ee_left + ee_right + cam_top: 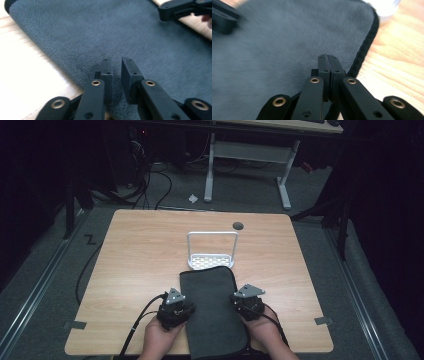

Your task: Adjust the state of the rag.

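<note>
Two grippers sit at the near end of the table [130, 255], one on each long edge of a dark grey towel [212, 312] that lies flat and runs from the near table edge away toward the middle. Your left gripper [116, 65] has its jaws nearly together with a narrow gap between them, resting on the towel's left side; whether any pile is caught in that gap is hard to say from the blurred view. Your right gripper [328, 61] has its jaws pressed flat together just inside the towel's bound right edge, and they look to have nothing between them.

Expect the towel to be light, soft and floppy: it will sag and fold wherever you don't support it, and its plush face gives the jaws a fair hold. Take it at the stitched border, where the cloth is firmest, and pinch a fold rather than skim the surface.

Farther off, a white wire rack [212, 251] stands touching the towel's far end.
</note>
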